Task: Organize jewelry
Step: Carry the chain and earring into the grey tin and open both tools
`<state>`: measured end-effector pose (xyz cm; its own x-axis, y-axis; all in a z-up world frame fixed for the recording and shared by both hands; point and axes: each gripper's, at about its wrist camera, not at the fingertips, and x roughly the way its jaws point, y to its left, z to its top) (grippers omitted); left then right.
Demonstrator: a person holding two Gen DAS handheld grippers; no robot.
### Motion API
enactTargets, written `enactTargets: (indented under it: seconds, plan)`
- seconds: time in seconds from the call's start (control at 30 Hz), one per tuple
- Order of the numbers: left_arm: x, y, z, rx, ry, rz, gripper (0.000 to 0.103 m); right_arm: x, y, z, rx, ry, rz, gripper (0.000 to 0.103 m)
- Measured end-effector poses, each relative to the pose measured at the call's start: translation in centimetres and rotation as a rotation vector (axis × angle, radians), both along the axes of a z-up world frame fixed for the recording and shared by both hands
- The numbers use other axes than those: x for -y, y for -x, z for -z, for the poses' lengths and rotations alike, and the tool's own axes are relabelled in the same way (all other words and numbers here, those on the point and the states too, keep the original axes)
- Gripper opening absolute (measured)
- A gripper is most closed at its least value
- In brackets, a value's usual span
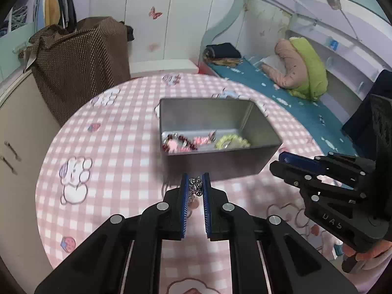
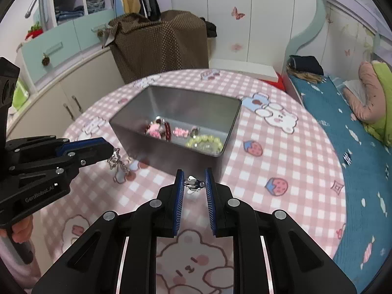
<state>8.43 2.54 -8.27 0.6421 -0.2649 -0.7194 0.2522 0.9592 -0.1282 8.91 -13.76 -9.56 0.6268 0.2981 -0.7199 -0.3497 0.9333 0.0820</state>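
Over at the left, the left gripper [image 2: 111, 153] reaches in above the round table [image 2: 306, 196] with its pink checked cloth, its two fingers pinched narrow on a silver chain [image 2: 117, 163]. The chain dangles from the fingertips with small charms hanging at its lower end, above the cloth and just beside the near left corner of the metal box [image 2: 171, 156]. From that gripper's own camera the chain [image 1: 195, 187] sits bunched between the blue pads, with the box [image 1: 227, 164] straight ahead of it. The box stands near the middle of the table, open at the top, and on its floor lie, from left to right, a dark red bead bracelet [image 2: 167, 128] with a pink piece beside it, a small pink ornament [image 2: 180, 131], and a bracelet of pale green beads [image 2: 204, 143] against the near right corner. In front of the box, toward the table's near edge, the right gripper [image 2: 194, 183] holds a small silver clip [image 2: 194, 183] between its blue pads, fingers closed to a narrow gap around it and the clip lifted off the cloth. In the left camera the right gripper [image 1: 281, 163] shows side-on at the box's near right corner. Further right, beyond the table's edge, runs a bed [image 2: 362, 171] with a blue sheet and a green and pink quilt [image 2: 377, 103] bundled on it.
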Motion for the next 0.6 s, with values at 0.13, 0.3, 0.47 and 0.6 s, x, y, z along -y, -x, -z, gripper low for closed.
enactTargets:
  seconds: [0.13, 0.3, 0.47, 0.6]
  plan:
    - [0.2, -0.1, -2.0, 0.050, 0.003, 0.014, 0.009, 0.2, -0.1, -1.3, 0.031, -0.001, 0.008, 0.018]
    - [0.5, -0.4, -4.1, 0.096, 0.000, 0.031, 0.009, 0.5, -0.4, -3.3, 0.074, -0.012, 0.015, 0.018]
    - [1.1, -1.0, -5.9, 0.136, -0.005, 0.039, 0.009, 0.6, -1.0, -4.9, 0.109, -0.025, 0.019, 0.018]
    - [1.4, -1.7, -6.9, 0.153, -0.005, 0.046, 0.009, 0.6, -1.8, -5.9, 0.129, -0.032, 0.022, 0.018]
